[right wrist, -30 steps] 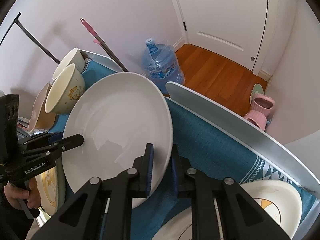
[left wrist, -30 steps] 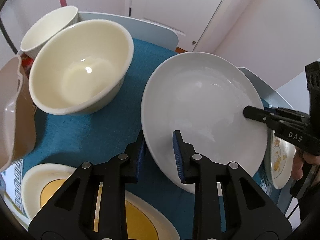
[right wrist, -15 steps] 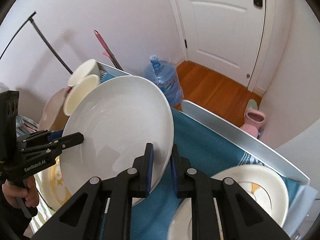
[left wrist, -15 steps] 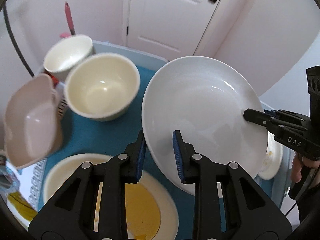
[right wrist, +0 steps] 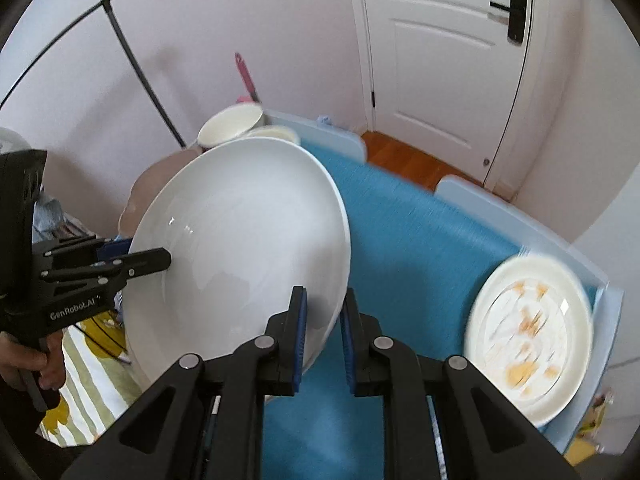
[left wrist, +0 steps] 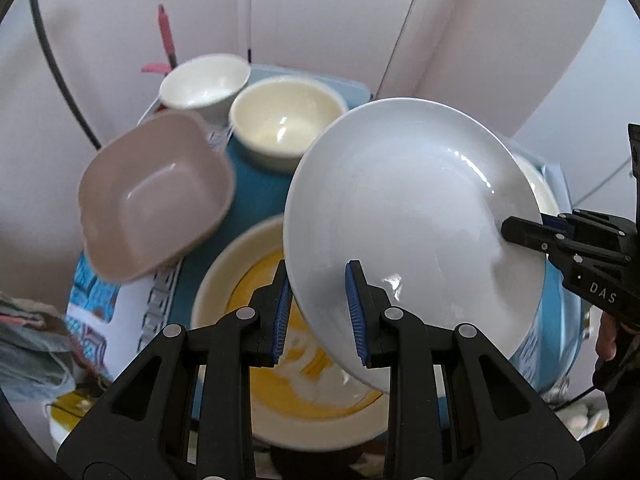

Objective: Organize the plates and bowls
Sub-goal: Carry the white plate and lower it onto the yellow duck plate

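plate (left wrist: 404, 216) now lifted way clear of the mat (right wrist: 404, 232) | left gripper (left wrist: 318, 312) + right gripper (right wrist: 322, 336) both clamped on its rim | guessing it's headed for a stack

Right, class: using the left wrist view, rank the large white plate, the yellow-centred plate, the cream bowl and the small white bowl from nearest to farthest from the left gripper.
1. Large white plate: clamped in the left gripper.
2. Yellow-centred plate: directly beneath the fingers.
3. Cream bowl: farther back on the blue mat.
4. Small white bowl: behind it, far left corner.
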